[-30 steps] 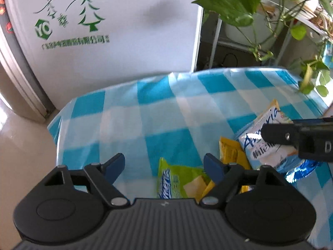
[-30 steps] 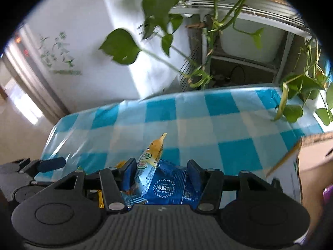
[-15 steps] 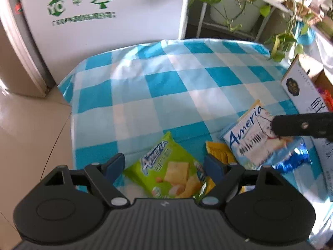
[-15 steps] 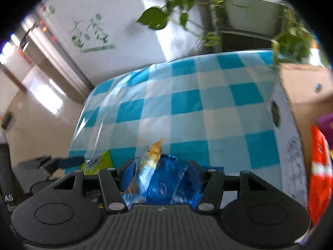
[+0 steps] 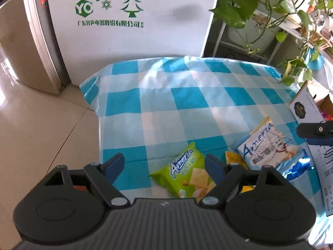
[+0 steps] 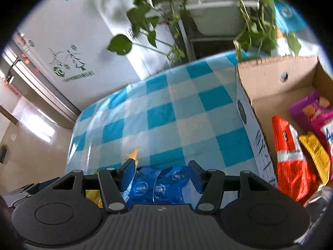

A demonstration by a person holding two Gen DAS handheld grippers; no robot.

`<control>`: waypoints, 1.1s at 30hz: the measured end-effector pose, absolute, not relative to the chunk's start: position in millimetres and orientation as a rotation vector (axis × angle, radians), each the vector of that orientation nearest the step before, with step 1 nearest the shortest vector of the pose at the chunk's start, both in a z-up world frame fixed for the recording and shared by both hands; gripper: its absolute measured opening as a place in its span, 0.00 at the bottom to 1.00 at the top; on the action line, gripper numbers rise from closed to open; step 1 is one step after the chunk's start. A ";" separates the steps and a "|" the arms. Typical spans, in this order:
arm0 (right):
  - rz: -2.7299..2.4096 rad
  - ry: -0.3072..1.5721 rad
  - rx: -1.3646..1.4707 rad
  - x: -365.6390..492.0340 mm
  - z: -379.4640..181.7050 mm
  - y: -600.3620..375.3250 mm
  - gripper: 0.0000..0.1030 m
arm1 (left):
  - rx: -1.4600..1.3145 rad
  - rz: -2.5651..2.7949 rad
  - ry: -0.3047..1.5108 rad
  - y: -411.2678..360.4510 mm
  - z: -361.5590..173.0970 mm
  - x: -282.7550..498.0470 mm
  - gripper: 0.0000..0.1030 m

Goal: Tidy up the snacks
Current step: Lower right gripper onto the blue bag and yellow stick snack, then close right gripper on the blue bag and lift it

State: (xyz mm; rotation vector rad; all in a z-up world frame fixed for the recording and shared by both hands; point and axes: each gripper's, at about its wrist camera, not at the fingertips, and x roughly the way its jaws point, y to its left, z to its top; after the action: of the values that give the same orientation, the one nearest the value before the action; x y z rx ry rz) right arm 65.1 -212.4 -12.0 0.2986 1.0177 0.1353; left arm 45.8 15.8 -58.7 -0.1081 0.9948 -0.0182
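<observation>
My right gripper (image 6: 162, 171) is shut on a blue-and-white Ameria snack packet (image 6: 158, 185), whose yellow-tipped end sticks up past the left finger. From the left wrist view the same packet (image 5: 268, 148) hangs from the right gripper (image 5: 318, 135) just left of the cardboard box (image 5: 301, 108). My left gripper (image 5: 164, 163) is open above the checked tablecloth (image 5: 187, 100). A green Ameria packet (image 5: 187, 177) lies flat under it, near the right finger and not pinched. A yellow packet (image 5: 233, 158) lies beside the green one.
The open cardboard box (image 6: 245, 112) stands at the table's right and holds an orange packet (image 6: 289, 158), a yellow packet (image 6: 316, 154) and a pink packet (image 6: 312, 108). Trailing plant leaves (image 6: 120, 43) hang over the far edge. A white appliance (image 5: 135, 20) stands behind the table.
Both grippers have shifted back and to the right. The right one still carries the blue packet, and the box's inside has come into its view. The green packet now shows whole.
</observation>
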 end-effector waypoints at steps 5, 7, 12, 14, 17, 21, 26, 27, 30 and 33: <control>0.123 1.079 0.261 64.9 -25.8 -205.6 0.61 | -0.121 -0.013 1.021 16.4 -64.7 45.0 0.81; 0.131 1.089 0.271 64.4 -28.7 -203.0 0.63 | -0.132 -0.025 1.018 16.3 -65.3 45.1 0.82; 0.157 1.120 0.271 66.6 -38.4 -190.2 0.75 | -0.134 -0.025 1.039 14.5 -71.5 46.6 0.82; 0.175 1.134 0.264 66.4 -41.5 -185.7 0.77 | -0.145 -0.027 1.045 13.5 -74.4 47.0 0.82; 0.155 1.161 0.228 66.3 -48.4 -180.4 0.77 | -0.152 -0.047 1.042 10.4 -74.9 47.7 0.82; 0.110 1.157 0.204 65.1 -45.8 -184.1 0.74 | -0.162 -0.074 1.033 5.5 -74.2 47.8 0.83; 0.045 1.132 0.175 63.6 -42.6 -193.9 0.71 | -0.173 -0.060 1.031 2.2 -76.7 49.5 0.86; 0.040 1.132 0.178 63.4 -42.5 -196.0 0.71 | -0.174 -0.050 1.030 1.5 -76.7 50.2 0.86; 0.039 1.132 0.180 62.1 -43.2 -198.5 0.71 | -0.184 -0.010 1.026 0.8 -76.8 52.9 0.86; 0.043 1.131 0.168 61.5 -42.3 -198.2 0.71 | -0.147 0.041 1.028 -4.2 -78.8 57.1 0.90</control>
State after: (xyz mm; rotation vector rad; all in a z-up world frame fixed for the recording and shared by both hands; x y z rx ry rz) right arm 61.5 -198.2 -42.3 0.1675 1.1310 0.0428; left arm 57.1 -4.2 -78.8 -0.1471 1.0283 0.0413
